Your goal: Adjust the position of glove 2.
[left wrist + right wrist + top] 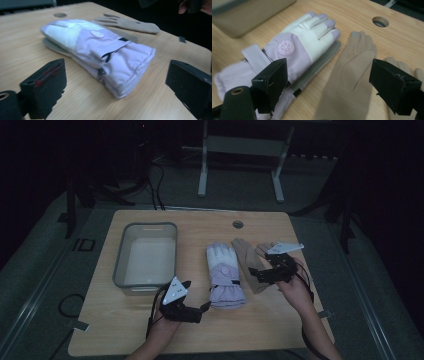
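**Two tools wide open over a spread of gloves**

Here we are at the tabletop [150, 320], and the landmark is the padded lilac-and-white ski glove [223, 276] lying flat near the middle. The left tool [186, 285] hangs just off its cuff end, jaws well apart with nothing between them. The right tool [261, 273] sits on the glove's far side from the bin, over the tan glove [352, 75], jaws spread wide too and clamped on nothing.

How will these handle? The ski glove looks light, thick and squashy, so it should give under the pads rather than slip. Its quilted cuff [130, 72] is the bulkiest part (and the end nearest the left tool), so that is my pick for a hold. The strap [258, 60] across the wrist looks too thin to trust. A grey edge peeks out beneath it in both gripper views, possibly its partner stacked underneath; I can't be sure.

The tan glove, just beside the ski glove, looks thin, limp and flat. It will likely droop from any pinch, so take it at the wrist end and low against the wood.

The count: one ski glove for certain, two tan gloves (the second [409, 70] just beyond the first), one grey plastic bin [146, 256] on the ski glove's other side, two tools.
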`<control>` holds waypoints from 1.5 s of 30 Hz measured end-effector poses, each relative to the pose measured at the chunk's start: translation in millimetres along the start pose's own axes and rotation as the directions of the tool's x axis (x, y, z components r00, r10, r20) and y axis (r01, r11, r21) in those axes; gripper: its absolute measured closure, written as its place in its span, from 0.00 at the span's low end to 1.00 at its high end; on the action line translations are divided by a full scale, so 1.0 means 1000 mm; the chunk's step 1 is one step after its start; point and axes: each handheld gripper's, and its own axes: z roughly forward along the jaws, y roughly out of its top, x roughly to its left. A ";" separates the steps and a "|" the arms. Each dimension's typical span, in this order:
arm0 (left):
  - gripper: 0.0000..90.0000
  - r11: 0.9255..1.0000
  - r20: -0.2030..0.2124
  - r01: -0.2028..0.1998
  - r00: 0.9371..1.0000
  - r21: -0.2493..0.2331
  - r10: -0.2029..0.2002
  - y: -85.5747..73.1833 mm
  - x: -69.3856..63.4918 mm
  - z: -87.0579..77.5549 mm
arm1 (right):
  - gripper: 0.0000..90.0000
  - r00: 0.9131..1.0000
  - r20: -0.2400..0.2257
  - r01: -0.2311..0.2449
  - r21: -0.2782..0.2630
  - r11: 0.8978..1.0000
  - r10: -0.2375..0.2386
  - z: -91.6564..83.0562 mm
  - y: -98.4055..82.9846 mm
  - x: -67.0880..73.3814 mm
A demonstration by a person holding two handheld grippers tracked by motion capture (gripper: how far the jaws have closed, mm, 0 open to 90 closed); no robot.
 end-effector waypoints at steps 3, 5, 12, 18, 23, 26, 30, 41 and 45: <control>0.02 1.000 -0.010 0.006 1.000 0.021 -0.005 0.012 0.002 0.008 | 0.15 0.997 -0.003 -0.071 0.014 0.997 0.071 0.004 0.001 -0.001; 0.01 0.999 0.002 0.021 1.000 0.037 -0.021 0.019 0.004 0.014 | 0.13 0.997 0.000 -0.081 0.011 0.997 0.081 0.008 0.002 0.000; 0.03 0.978 -0.020 0.090 0.996 0.189 -0.088 0.035 0.013 0.041 | 0.41 0.991 -0.048 -0.123 0.055 0.991 0.126 0.029 0.001 0.003; 0.13 0.948 -0.058 0.147 0.989 0.281 -0.136 0.023 0.007 0.057 | 0.51 0.979 -0.085 -0.181 0.074 0.981 0.187 0.051 -0.001 0.004; 0.19 0.932 -0.045 0.178 0.984 0.315 -0.172 0.009 0.005 0.068 | 0.51 0.970 -0.117 -0.198 0.139 0.970 0.214 0.072 -0.011 0.009; 0.24 0.925 -0.043 0.194 0.981 0.327 -0.191 0.004 0.008 0.073 | 0.54 0.960 -0.127 -0.225 0.181 0.957 0.250 0.081 -0.020 0.008; 0.35 0.912 -0.025 0.226 0.972 0.341 -0.232 -0.006 0.012 0.078 | 0.52 0.954 -0.116 -0.247 0.229 0.942 0.278 0.093 -0.027 0.009; 0.52 0.895 0.057 0.271 0.949 0.354 -0.310 -0.018 0.020 0.084 | 0.71 0.905 -0.211 -0.298 0.307 0.904 0.370 0.106 -0.033 -0.001; 0.70 0.899 0.070 0.266 0.949 0.347 -0.308 -0.017 0.018 0.082 | 0.82 0.917 -0.202 -0.282 0.285 0.916 0.345 0.103 -0.032 0.004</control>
